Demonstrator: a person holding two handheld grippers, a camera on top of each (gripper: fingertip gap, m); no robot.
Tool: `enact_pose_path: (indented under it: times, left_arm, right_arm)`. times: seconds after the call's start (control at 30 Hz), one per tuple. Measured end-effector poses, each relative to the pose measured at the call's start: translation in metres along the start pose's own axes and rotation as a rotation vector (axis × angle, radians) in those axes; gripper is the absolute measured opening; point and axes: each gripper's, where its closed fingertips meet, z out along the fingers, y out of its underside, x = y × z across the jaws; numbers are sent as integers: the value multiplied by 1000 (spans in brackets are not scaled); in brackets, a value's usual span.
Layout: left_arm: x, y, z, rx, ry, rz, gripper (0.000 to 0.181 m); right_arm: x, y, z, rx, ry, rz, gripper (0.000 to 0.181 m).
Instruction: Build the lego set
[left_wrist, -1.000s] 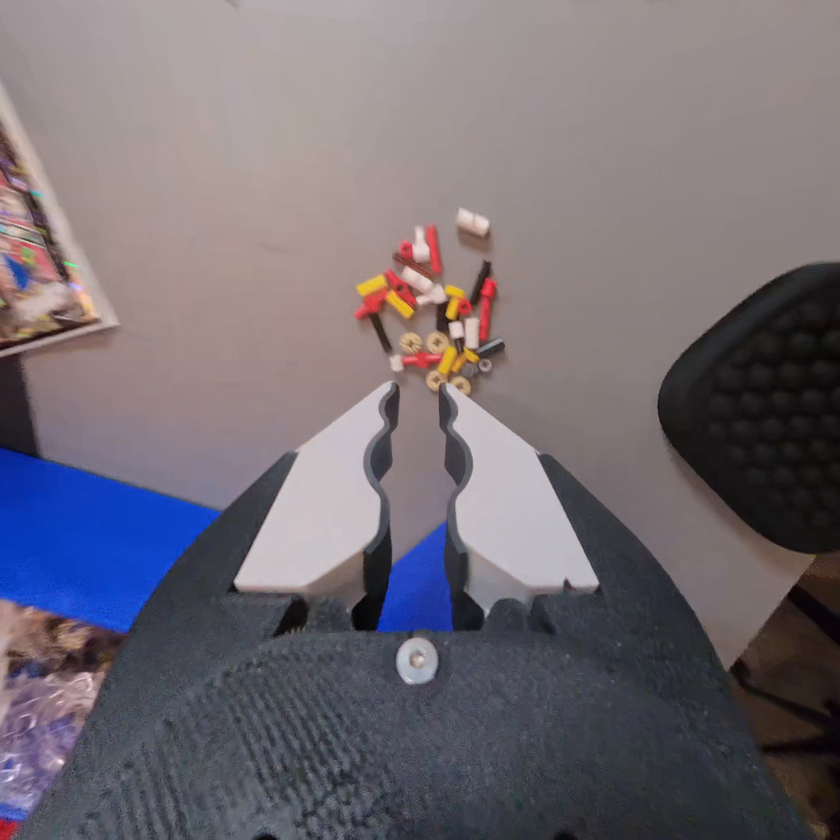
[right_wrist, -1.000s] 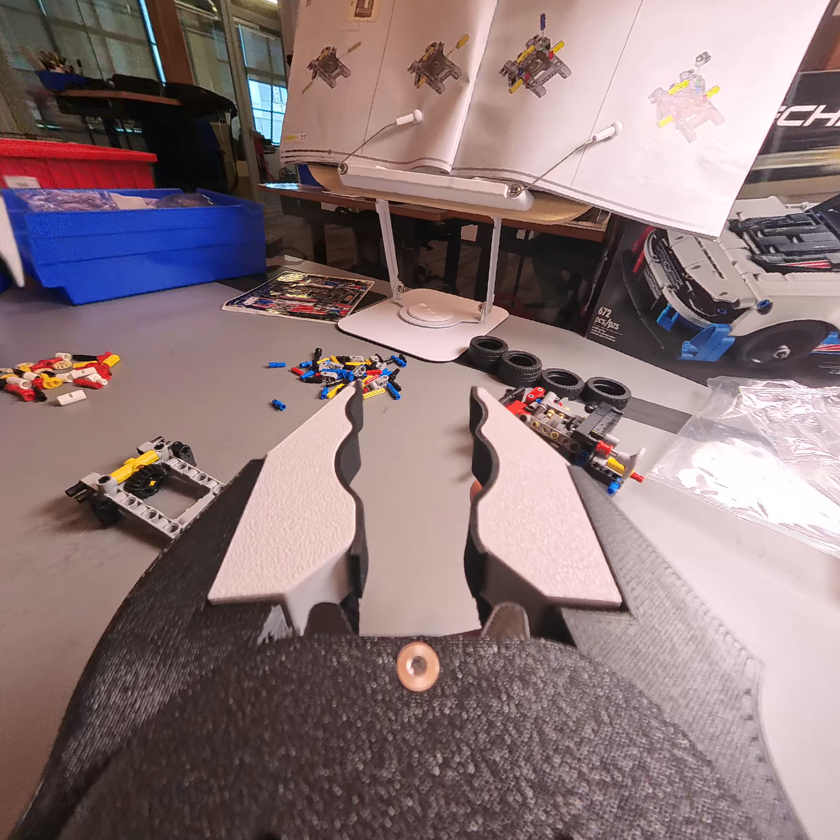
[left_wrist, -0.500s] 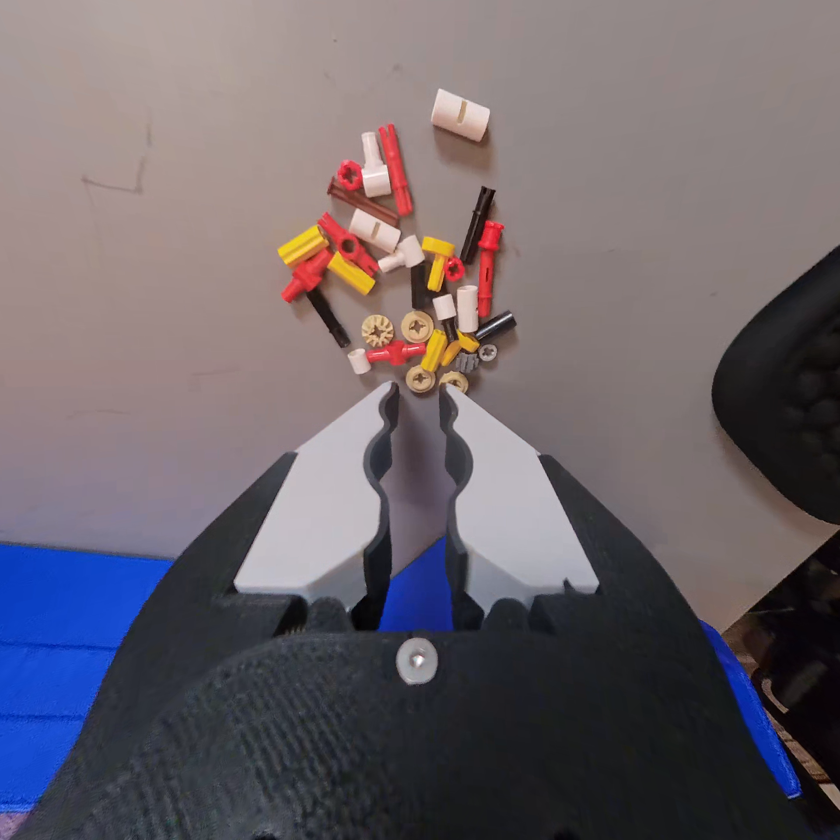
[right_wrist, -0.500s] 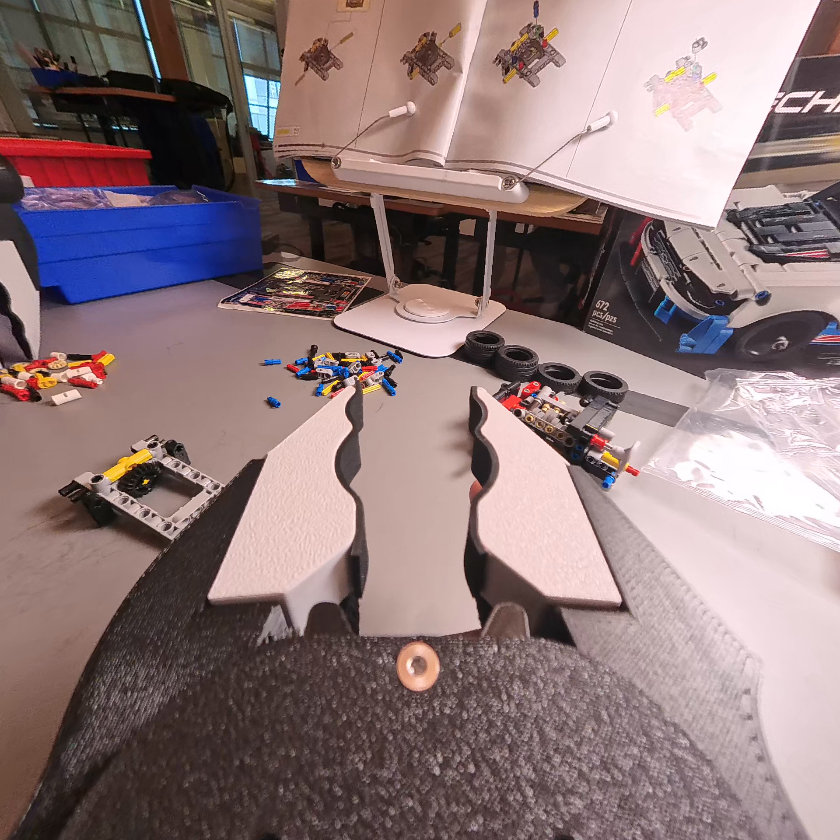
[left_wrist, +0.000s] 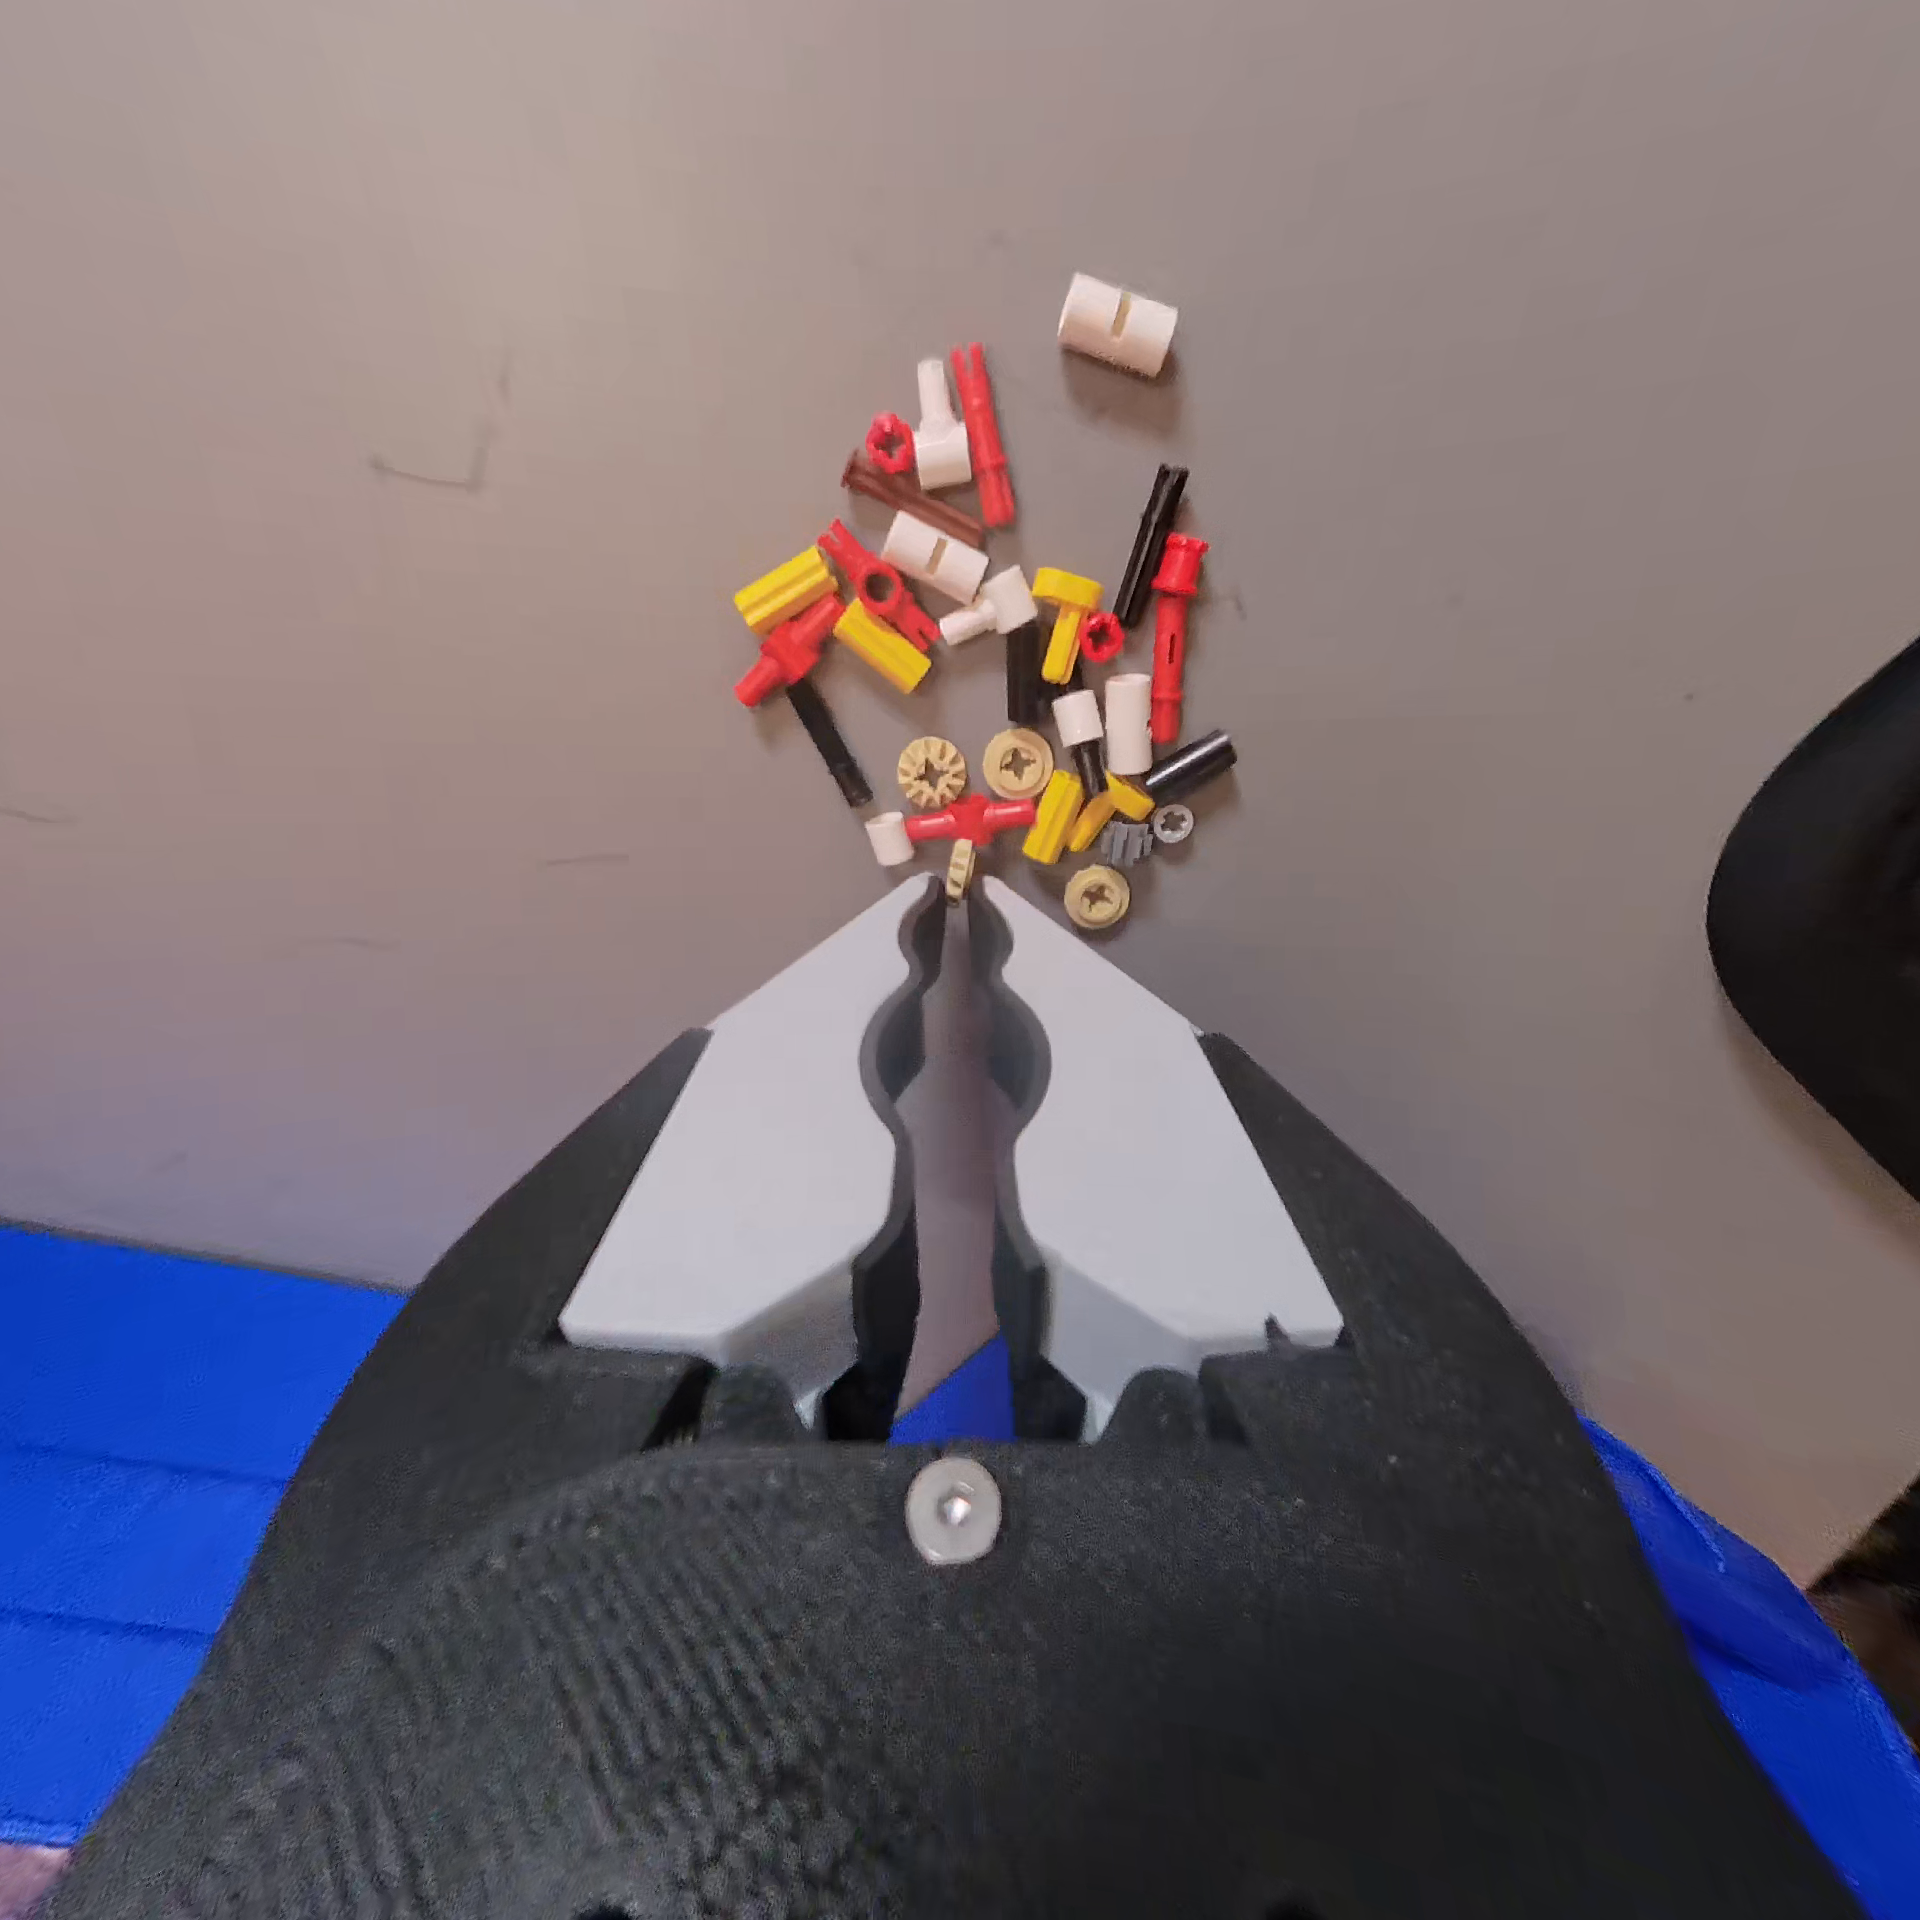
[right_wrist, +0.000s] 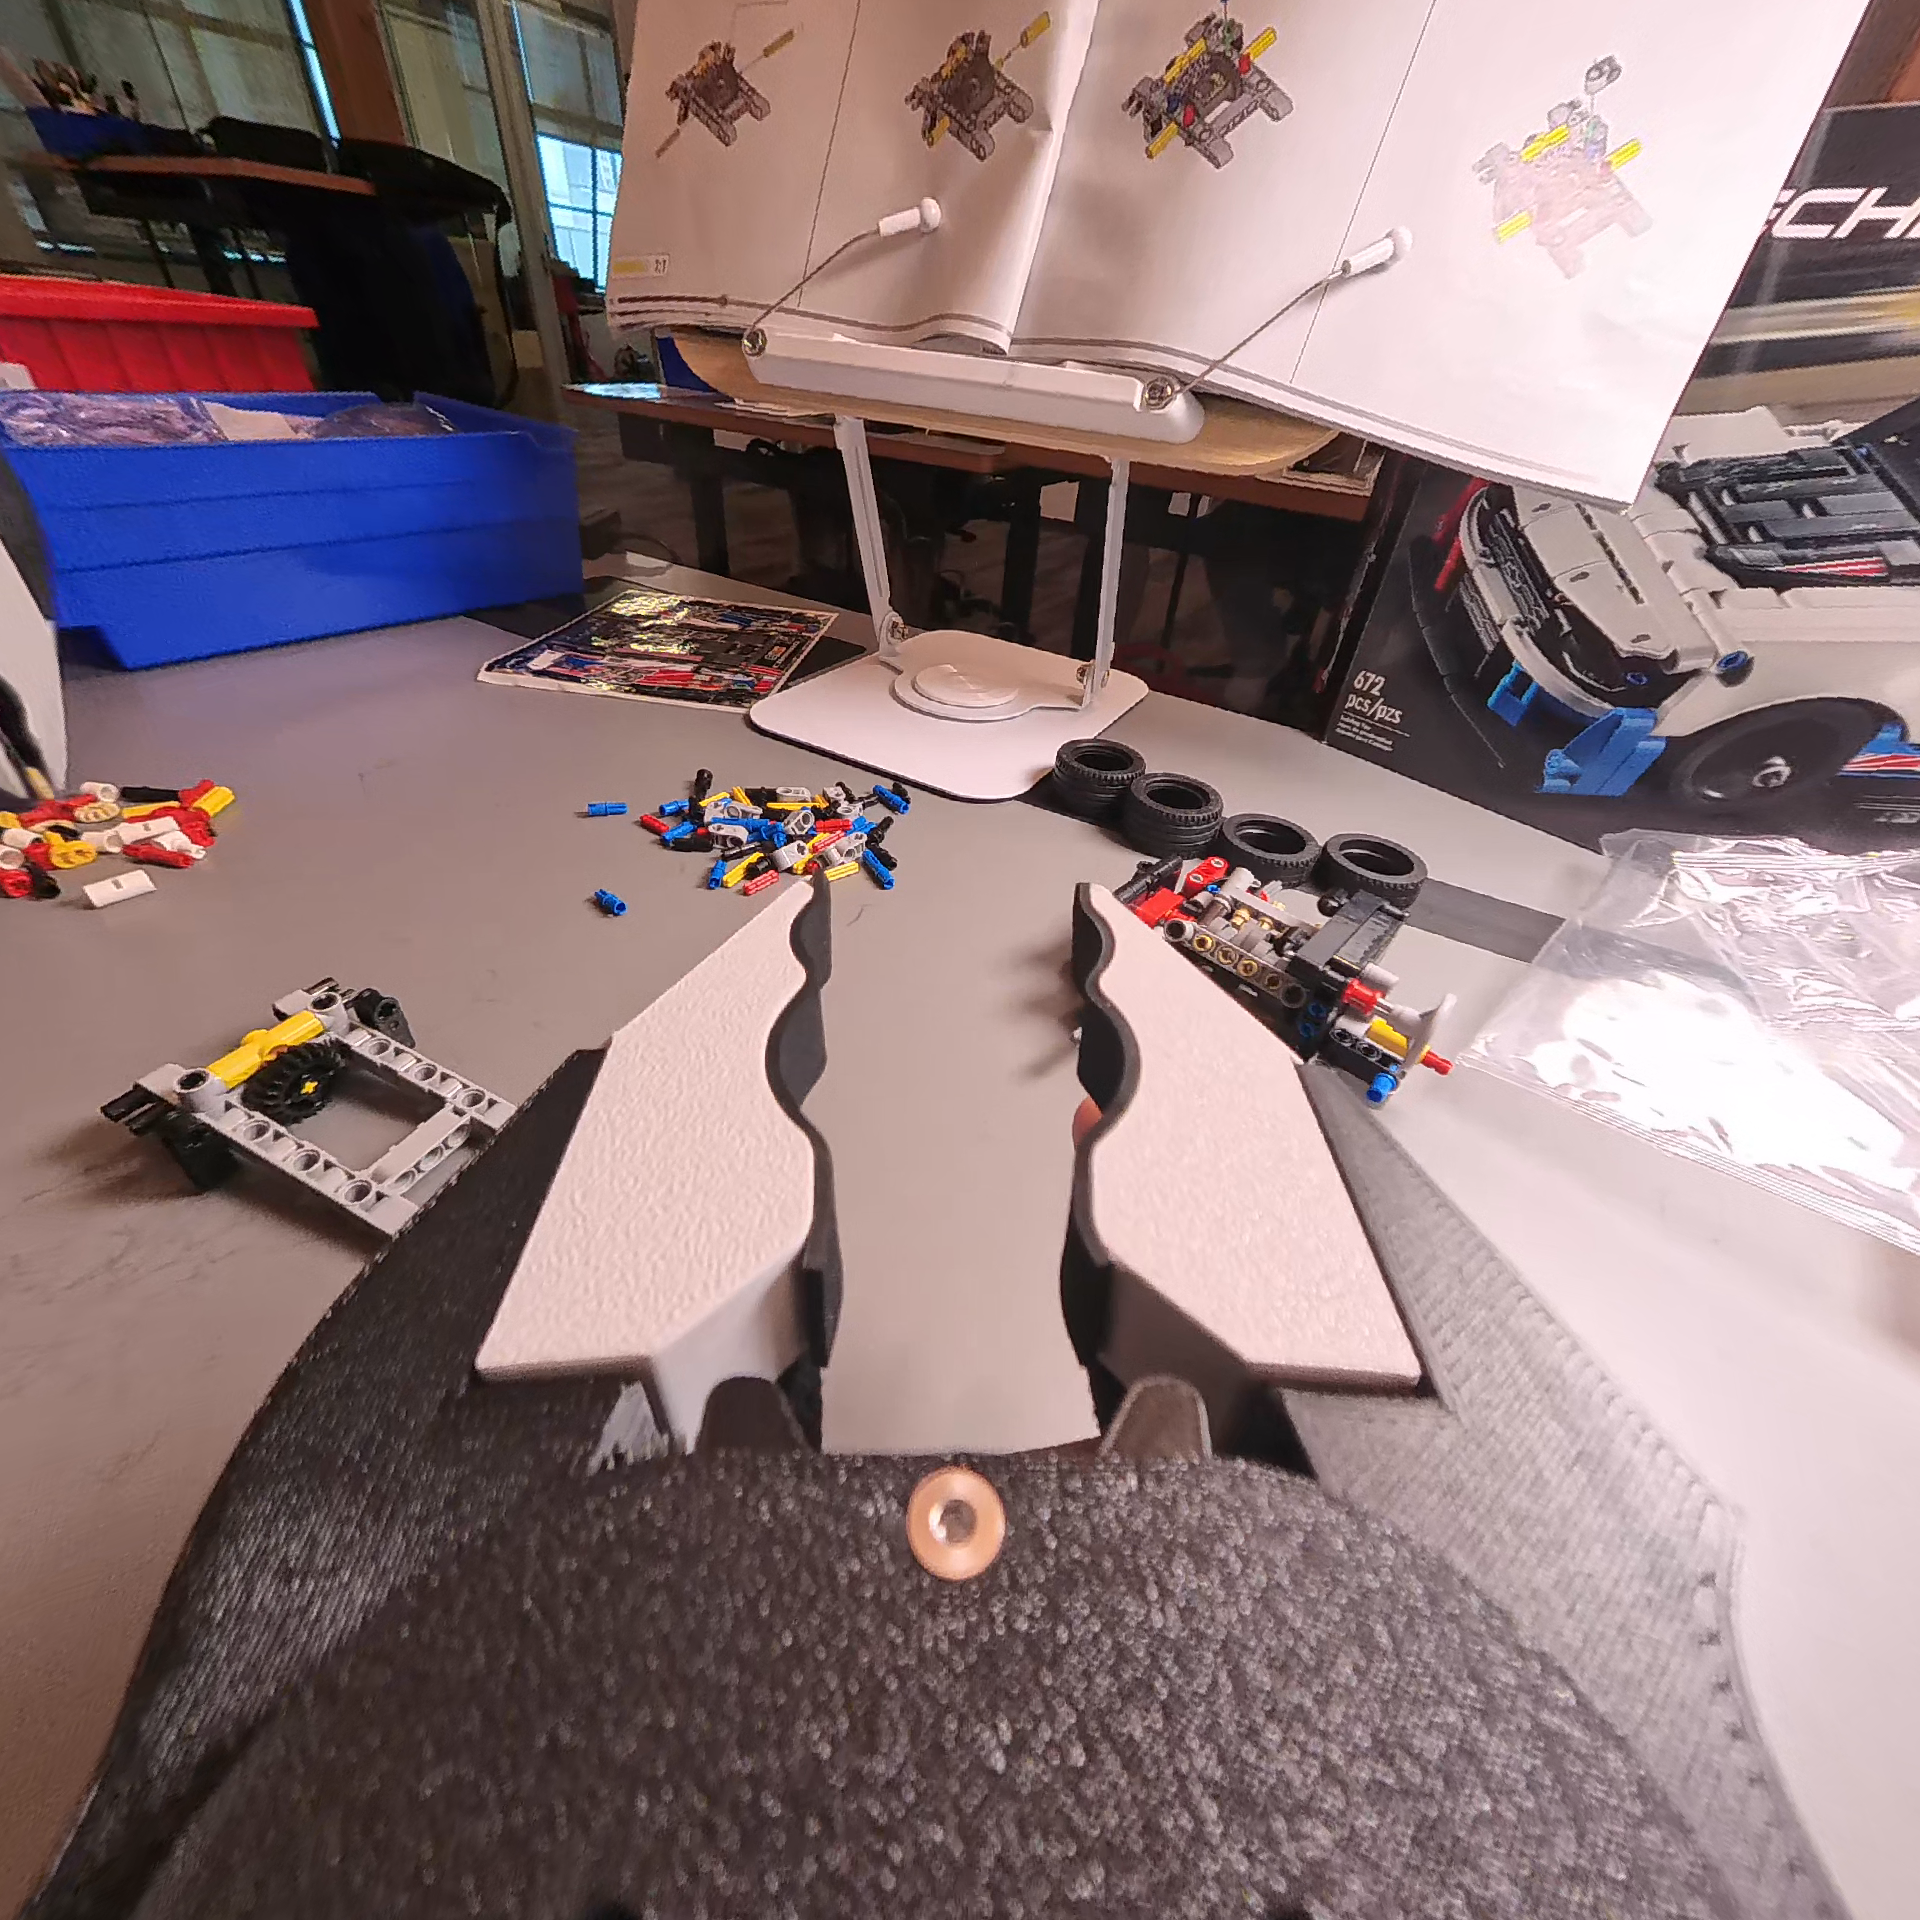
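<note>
Pinching a small tan gear (left_wrist: 959, 869) on its edge, your left gripper (left_wrist: 957, 883) has its two tips nearly together, with only the thin disc between them. The gear stands upright at the near rim of the pile of small parts (left_wrist: 997, 644), just beside a red cross-shaped connector (left_wrist: 971, 821) and a white bush (left_wrist: 889, 840). Two other tan gears (left_wrist: 932, 771) lie flat a little farther in, and one more tan disc (left_wrist: 1098, 894) lies just to the right of your fingertips.

Your right gripper (right_wrist: 948, 899) is spread wide and holds nothing; it hangs over the bare grey table (right_wrist: 416, 727). The grey frame (right_wrist: 312, 1101), with its yellow axle and black gear, rests well to its left. The larger sub-assembly (right_wrist: 1288, 966) lies just to its right, near the four tyres (right_wrist: 1226, 821). The instruction booklet (right_wrist: 1143, 187) stands open on its stand behind.

I judge that the step in hand is fetching a gear for one of the assemblies, and that the build is at an early stage, since many loose parts remain. The next move asks you to lift the gear straight up without dragging the red connector along. Keep the pressure steady, because such a thin disc held by its rim can twist or slip out. Then you must carry it to the frame, and your right gripper should probably steady that frame while you fit the gear.
</note>
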Motion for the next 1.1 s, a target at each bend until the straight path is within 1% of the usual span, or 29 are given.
enact_pose_path:
  times: [0.1,0.2,0.33,0.43,0.57,0.63,0.7,0.83,0.93,1.1]
  left_arm:
    - [-1,-11,-10,88,-47,44,2]
    - [-2,-12,-15,103,-126,112,2]
    - [0,-21,-23,160,-214,170,2]
    - [5,-42,-35,258,-284,209,2]
    - [17,-86,-46,381,-382,234,2]
    - [29,-109,-39,428,-394,240,2]
    - [41,-128,-25,460,-392,251,2]
    - [59,-154,4,484,-363,253,2]
    - [65,-163,13,485,-353,260,3]
    - [71,-165,19,486,-335,264,14]
  right_arm:
    - [0,0,0,-1,2,-3,45]
    - [1,0,0,0,4,-3,45]
    - [1,0,0,-1,5,-5,45]
    - [0,1,0,-3,2,-4,45]
    - [-1,1,1,-3,-3,-5,45]
    - [-2,-1,0,0,-5,-8,45]
    - [-2,-3,-1,7,-5,-9,45]
    - [-1,-6,-3,19,-7,-9,45]
    - [-2,-7,-4,22,-12,-10,45]
    - [-3,-9,-4,24,-17,-16,44]
